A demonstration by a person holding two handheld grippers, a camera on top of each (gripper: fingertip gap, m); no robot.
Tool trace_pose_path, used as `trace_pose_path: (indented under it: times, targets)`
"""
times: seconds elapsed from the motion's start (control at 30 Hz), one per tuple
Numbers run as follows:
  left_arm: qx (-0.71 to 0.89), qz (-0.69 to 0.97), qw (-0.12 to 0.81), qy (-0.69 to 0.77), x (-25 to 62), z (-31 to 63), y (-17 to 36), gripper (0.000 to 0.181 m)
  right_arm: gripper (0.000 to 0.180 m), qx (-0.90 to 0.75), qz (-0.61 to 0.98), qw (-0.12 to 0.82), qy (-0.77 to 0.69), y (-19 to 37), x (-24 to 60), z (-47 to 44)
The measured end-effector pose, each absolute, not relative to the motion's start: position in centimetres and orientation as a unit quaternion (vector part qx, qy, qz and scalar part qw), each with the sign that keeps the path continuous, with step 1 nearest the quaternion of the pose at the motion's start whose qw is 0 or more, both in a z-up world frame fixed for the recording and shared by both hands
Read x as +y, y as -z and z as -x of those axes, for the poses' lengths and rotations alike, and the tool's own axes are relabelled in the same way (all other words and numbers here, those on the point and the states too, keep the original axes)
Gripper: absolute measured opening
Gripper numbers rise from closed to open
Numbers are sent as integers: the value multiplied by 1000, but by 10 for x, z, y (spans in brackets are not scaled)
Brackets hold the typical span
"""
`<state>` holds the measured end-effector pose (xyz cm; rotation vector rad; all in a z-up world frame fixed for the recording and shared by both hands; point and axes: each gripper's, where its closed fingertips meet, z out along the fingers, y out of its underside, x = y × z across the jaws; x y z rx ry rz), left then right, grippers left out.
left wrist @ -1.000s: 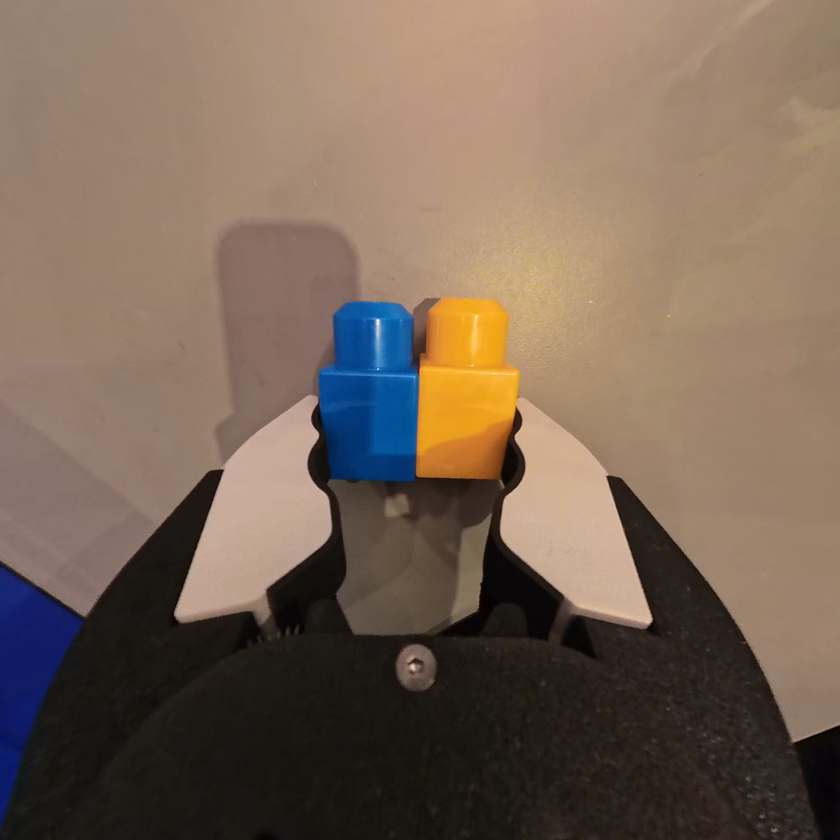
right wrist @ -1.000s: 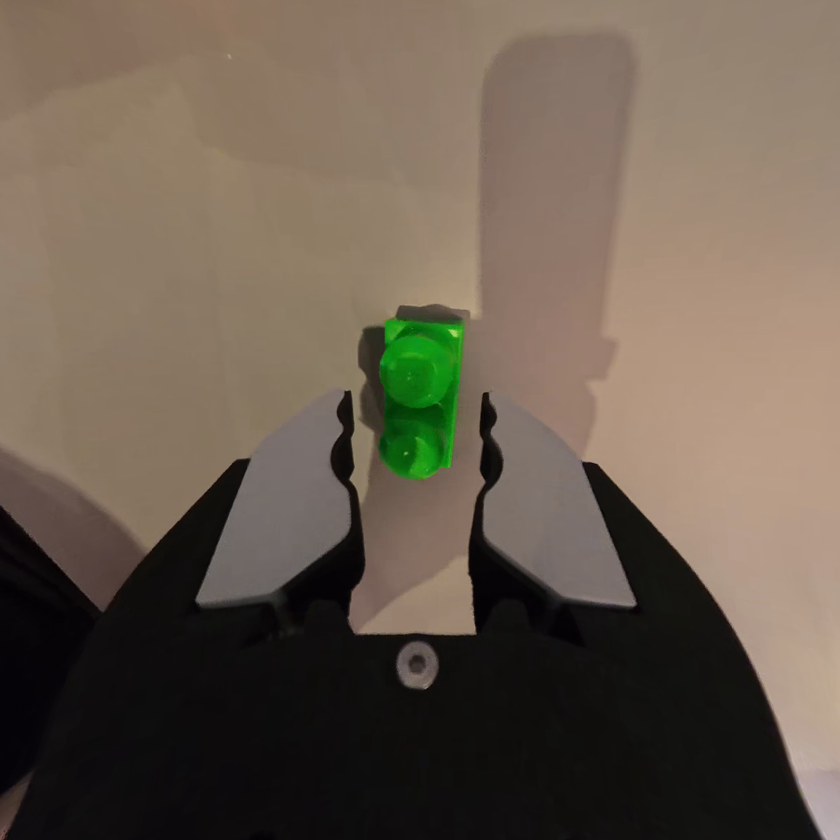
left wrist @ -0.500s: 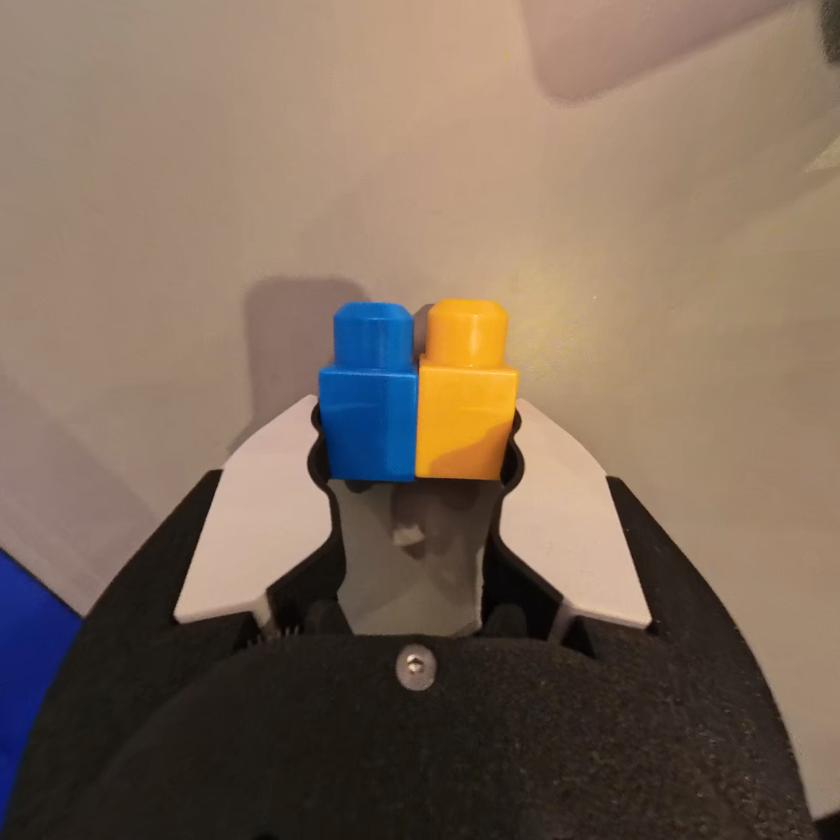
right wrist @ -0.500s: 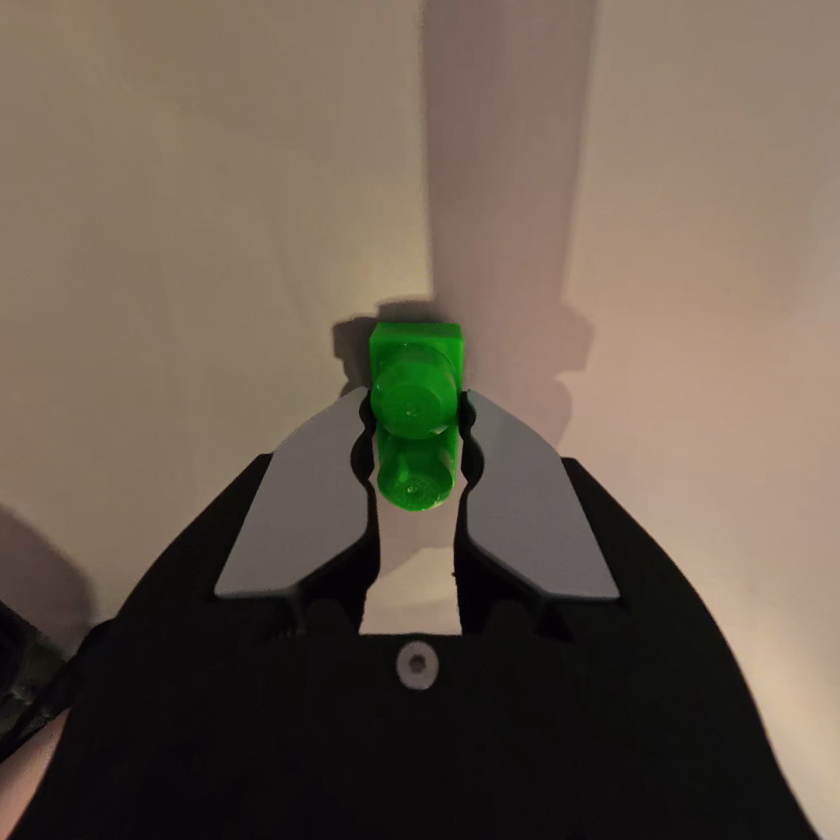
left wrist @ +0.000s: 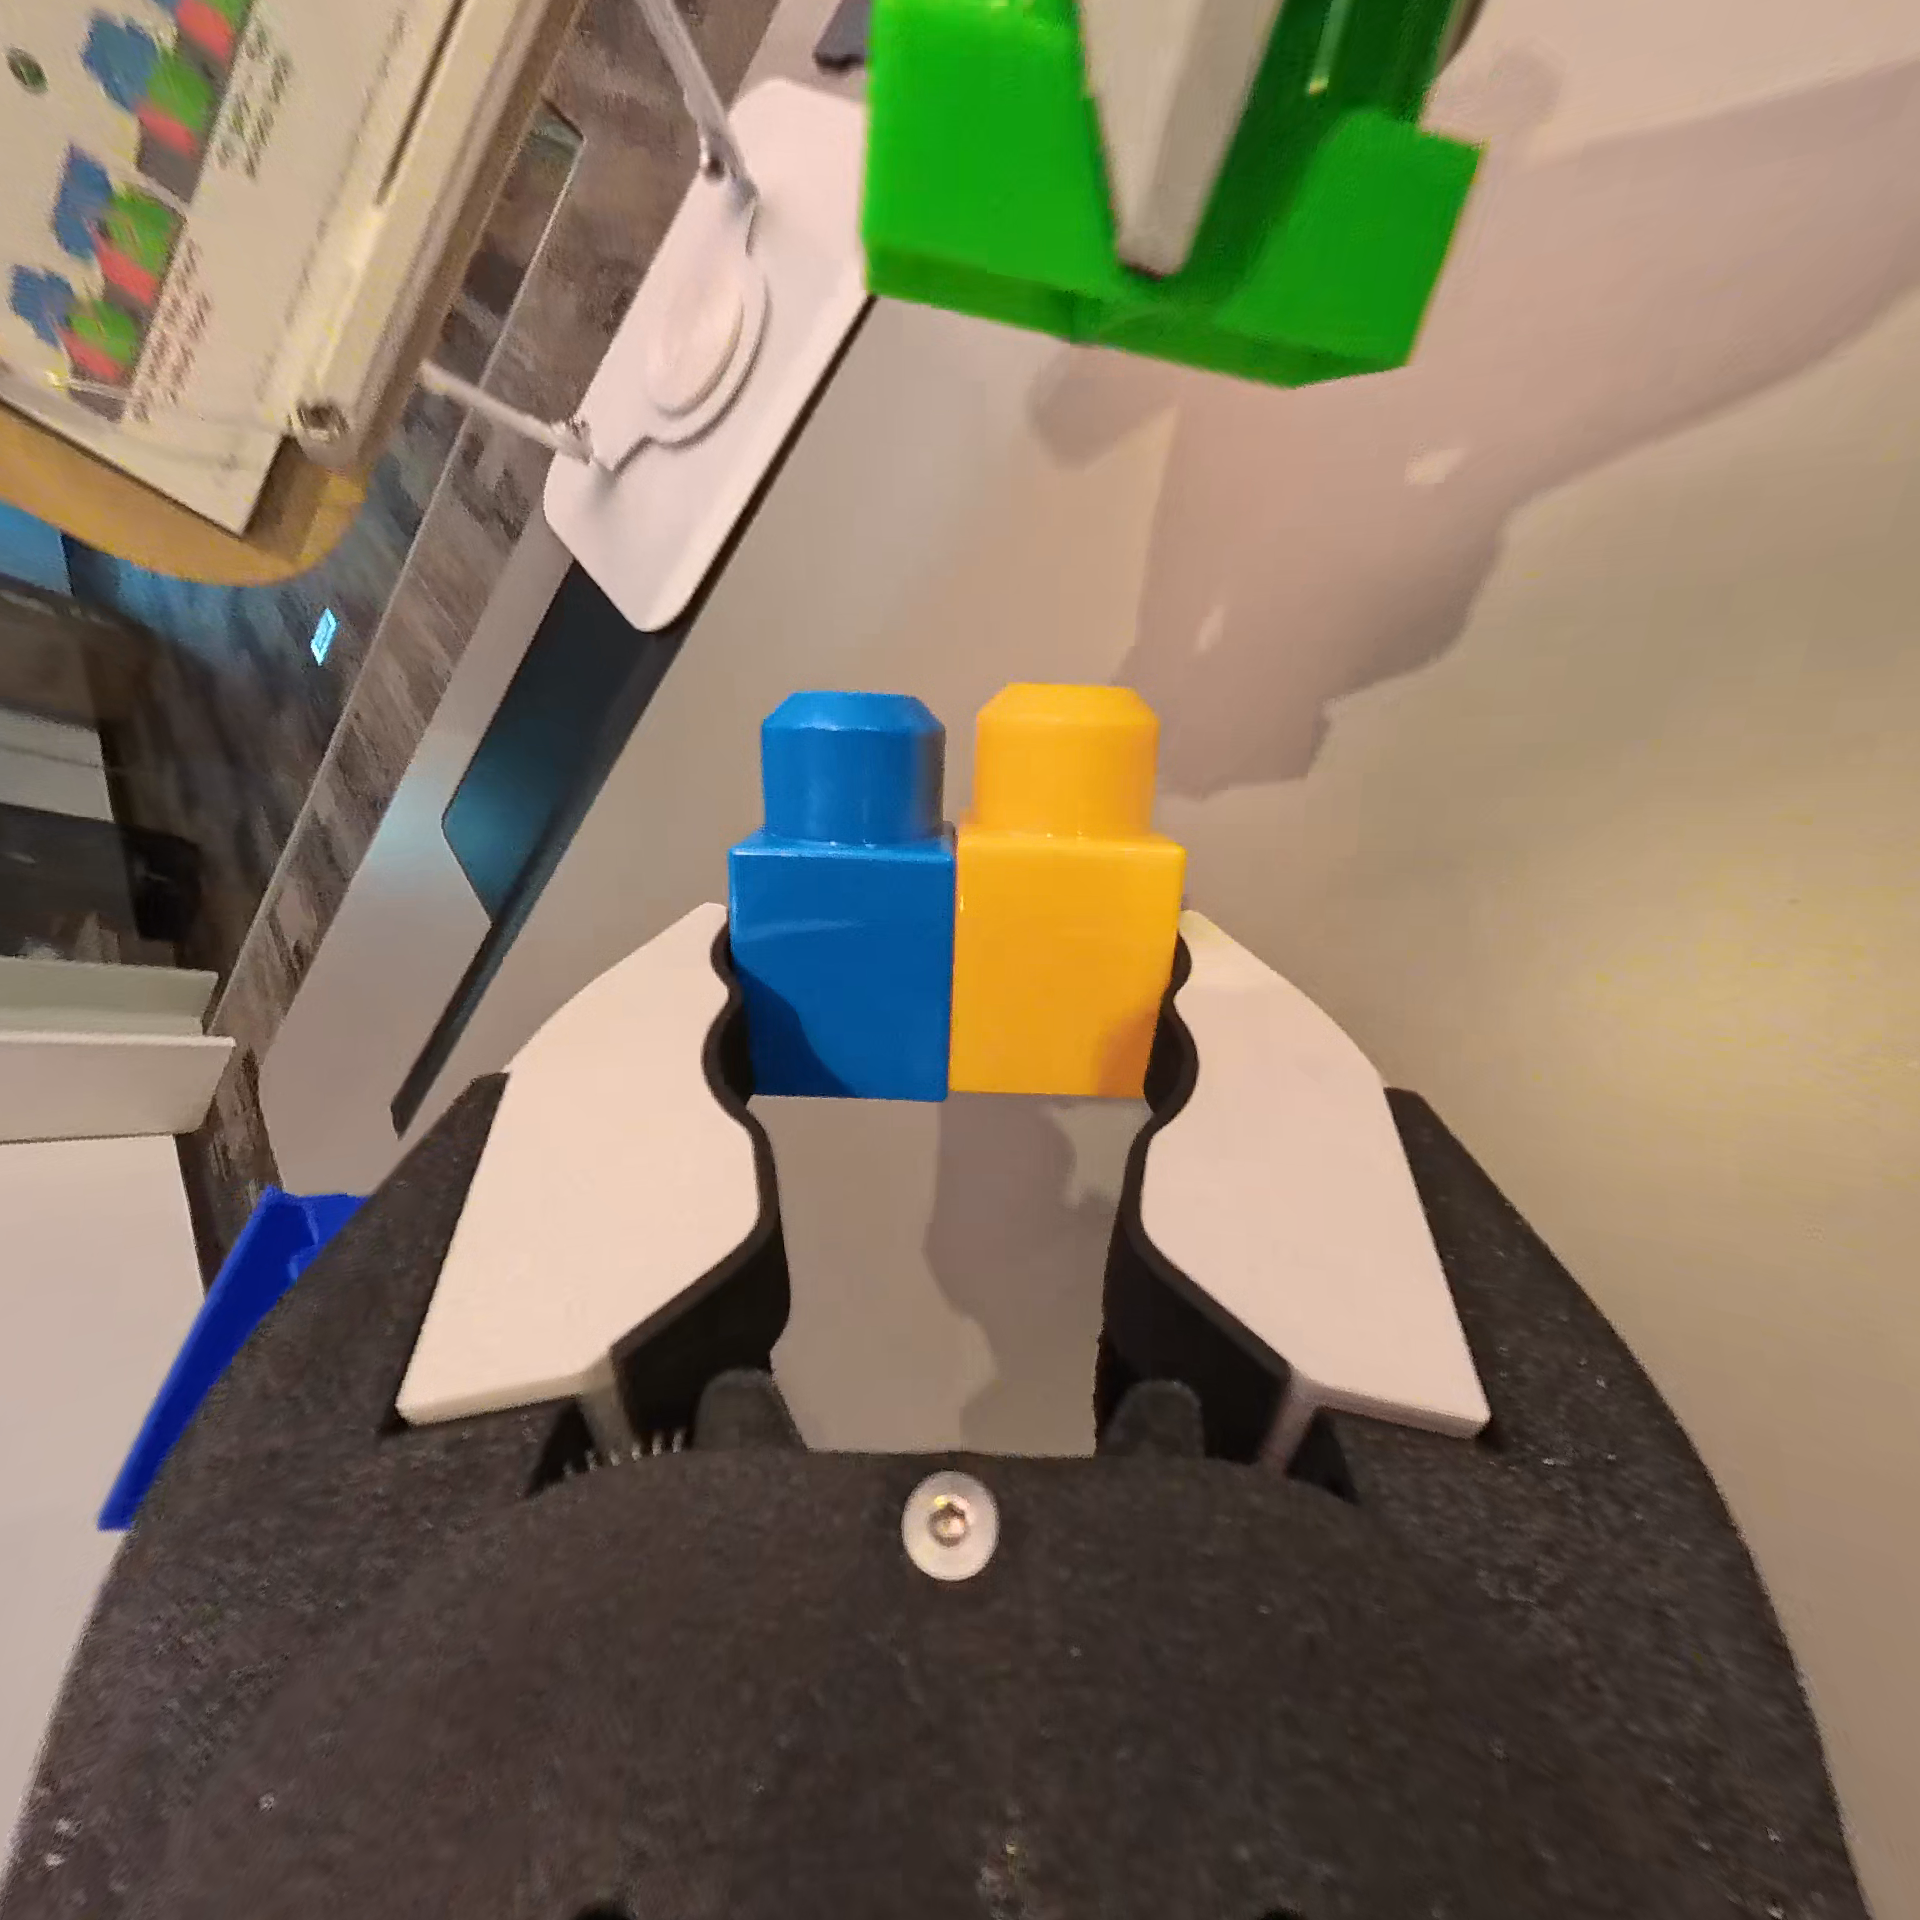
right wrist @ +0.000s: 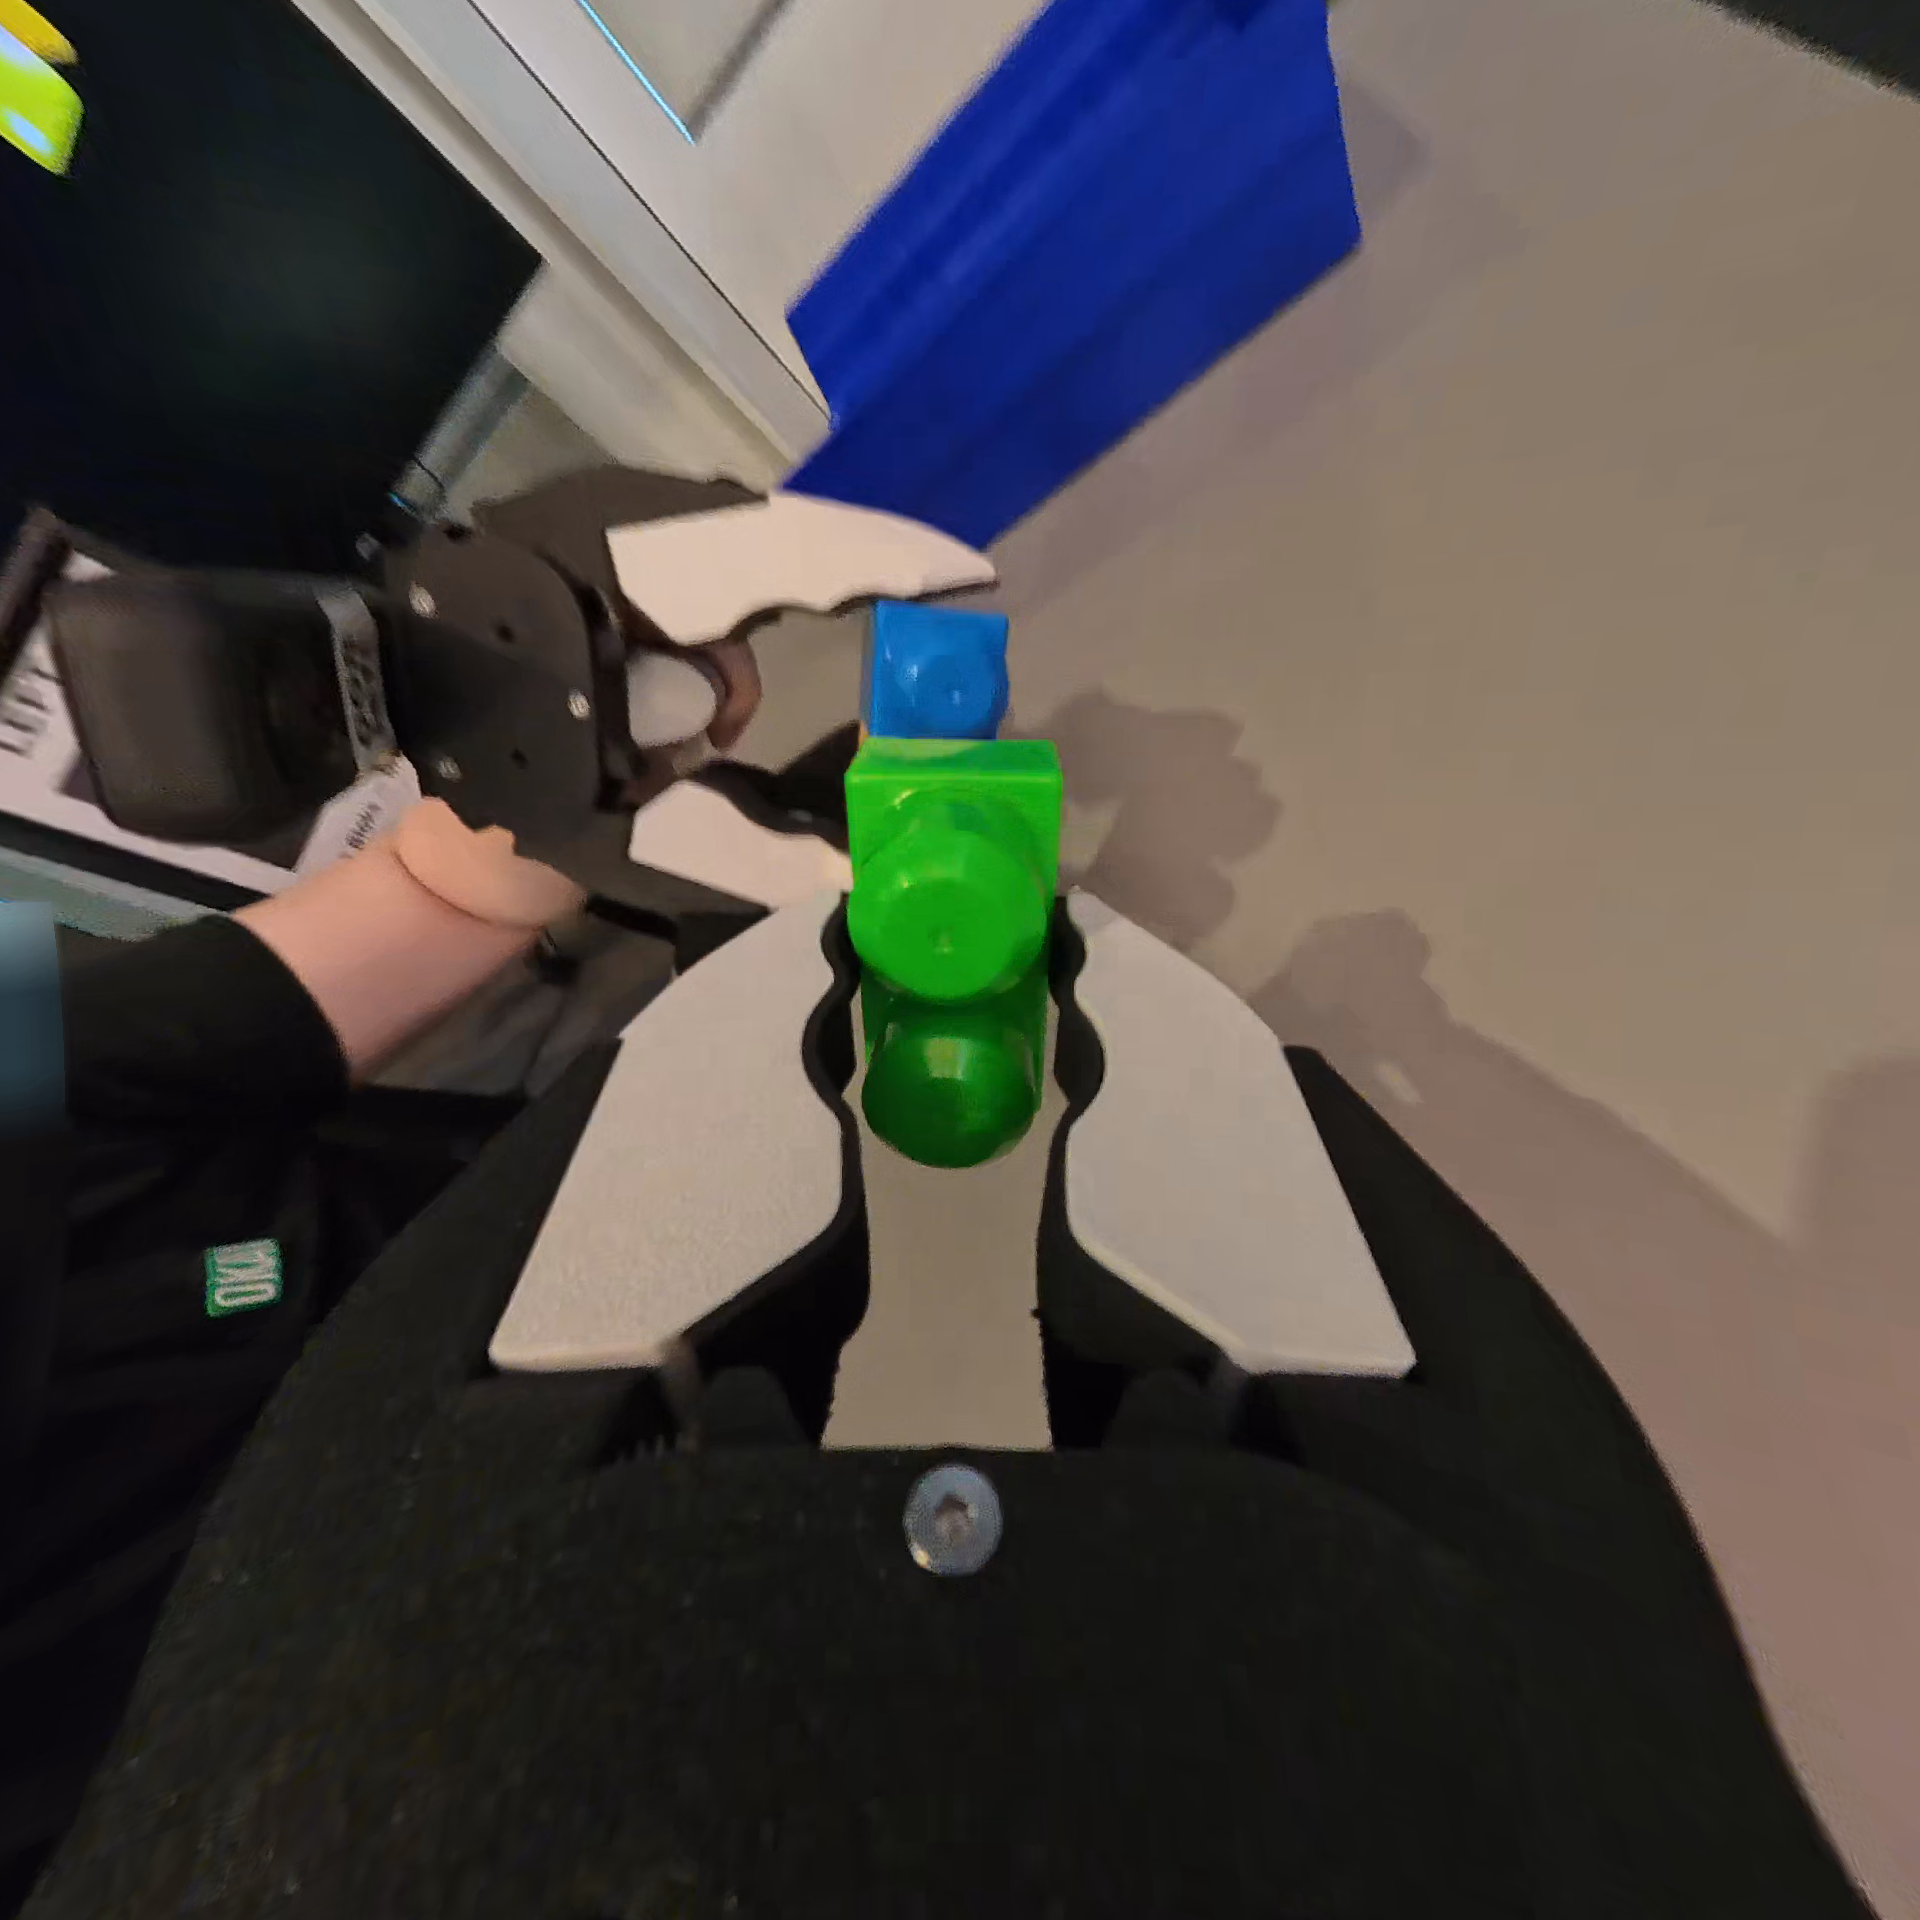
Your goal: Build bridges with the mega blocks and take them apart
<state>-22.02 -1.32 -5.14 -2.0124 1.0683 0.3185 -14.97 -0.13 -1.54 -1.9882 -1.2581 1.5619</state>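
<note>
My left gripper is shut on a blue one-stud block and an orange one-stud block held side by side, studs pointing forward. My right gripper is shut on a green two-stud block, lifted off the table. In the left wrist view the green block hangs at the top, apart from the blue and orange studs, with a right finger across it. In the right wrist view the left gripper holds the blue block just beyond the green one; the orange block is hidden.
A blue bin stands on the grey table beyond the blocks; its corner shows in the left wrist view. A white stand base with a printed sheet stands at the table's far left. A hand and dark sleeve hold the left gripper.
The right gripper has shut on the green block and lifted it off the table. Both grippers have tilted up and come together, green block now close in front of the blue and orange pair.
</note>
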Motion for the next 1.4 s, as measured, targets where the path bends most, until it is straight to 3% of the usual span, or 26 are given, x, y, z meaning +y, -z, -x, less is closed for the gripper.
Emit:
trace_pose_path:
  times: [0.23, 0.73, 1.4]
  targets:
    - [448, 784, 407, -139, -15, 202, 34, 75, 34, -433, 648, 174, -602, -11, -8, 153]
    - [491, 758, 405, -141, -19, 175, 16, 75, 34, -425, 626, 95, -646, -8, -26, 157]
    - [467, 766, 425, -119, -14, 174, 13, 74, 35, -423, 627, 128, -642, -10, -22, 165]
